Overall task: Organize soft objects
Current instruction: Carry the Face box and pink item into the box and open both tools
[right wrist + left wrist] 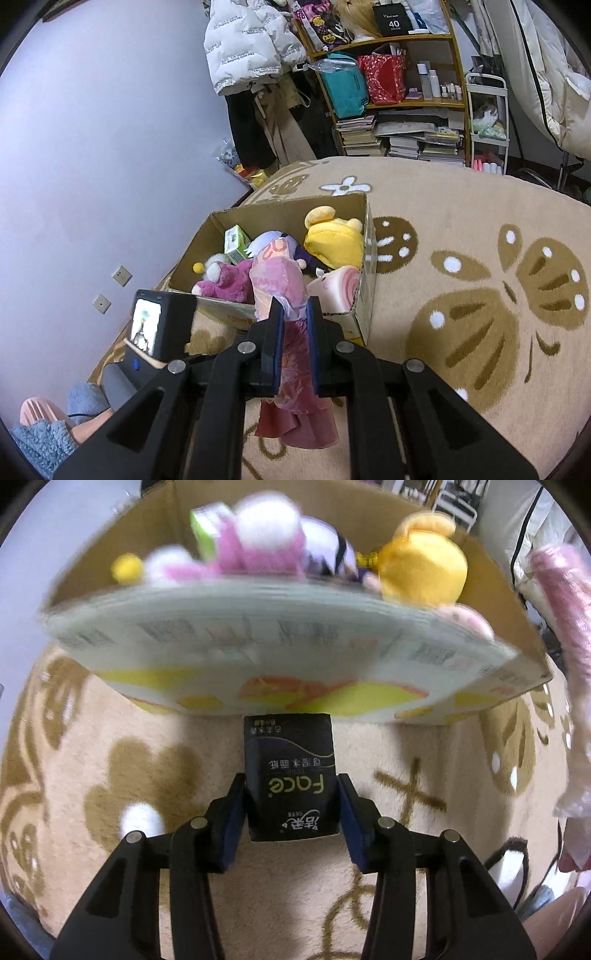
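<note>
My left gripper [291, 786] is shut on a black tissue pack [290, 775] and holds it just in front of the near wall of a cardboard box [258, 646]. The box holds plush toys: a pink bear [255, 550], a yellow bear [424, 568] and a green carton [207, 528]. My right gripper [294, 306] is shut on a pink plastic-wrapped soft bundle [280, 284], held above the carpet near the box [365, 236]. The left gripper's body [159, 325] shows at the left in the right wrist view. The pink bundle [561, 602] shows at the right edge of the left wrist view.
The box stands on a beige carpet [461, 258] with brown flower patterns. A purple wall [92, 147] is to the left. A crowded shelf [391, 74], hanging coats [251, 40] and stacked books [399, 136] stand beyond the carpet. A person's leg [88, 424] is at lower left.
</note>
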A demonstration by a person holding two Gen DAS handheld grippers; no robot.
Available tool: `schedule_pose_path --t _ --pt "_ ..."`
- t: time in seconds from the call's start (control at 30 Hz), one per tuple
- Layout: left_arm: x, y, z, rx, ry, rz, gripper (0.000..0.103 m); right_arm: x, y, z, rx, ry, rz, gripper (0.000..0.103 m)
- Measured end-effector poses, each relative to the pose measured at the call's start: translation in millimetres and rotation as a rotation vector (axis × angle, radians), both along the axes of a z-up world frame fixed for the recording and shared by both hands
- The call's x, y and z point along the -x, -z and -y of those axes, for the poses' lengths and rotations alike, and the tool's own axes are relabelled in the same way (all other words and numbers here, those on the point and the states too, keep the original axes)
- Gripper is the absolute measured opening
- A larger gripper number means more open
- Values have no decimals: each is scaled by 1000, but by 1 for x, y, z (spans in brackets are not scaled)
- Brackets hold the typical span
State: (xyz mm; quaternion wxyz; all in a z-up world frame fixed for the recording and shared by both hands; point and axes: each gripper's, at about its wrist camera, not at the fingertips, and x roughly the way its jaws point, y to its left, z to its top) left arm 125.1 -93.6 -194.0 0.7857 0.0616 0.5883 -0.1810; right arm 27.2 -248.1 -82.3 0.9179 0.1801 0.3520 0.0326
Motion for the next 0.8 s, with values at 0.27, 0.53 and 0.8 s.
schedule_pose_path --t 0.27,0.53,0.8 --pt "22 -41 -7 9 -27 156 44 -5 -12 -3 7 -16 54 12" --pt "39 -100 -17 25 -13 308 44 -10 -21 -2 10 -15 97 12" --pt "20 -140 -36 49 -43 400 44 -26 -30 -4 29 -25 142 12"
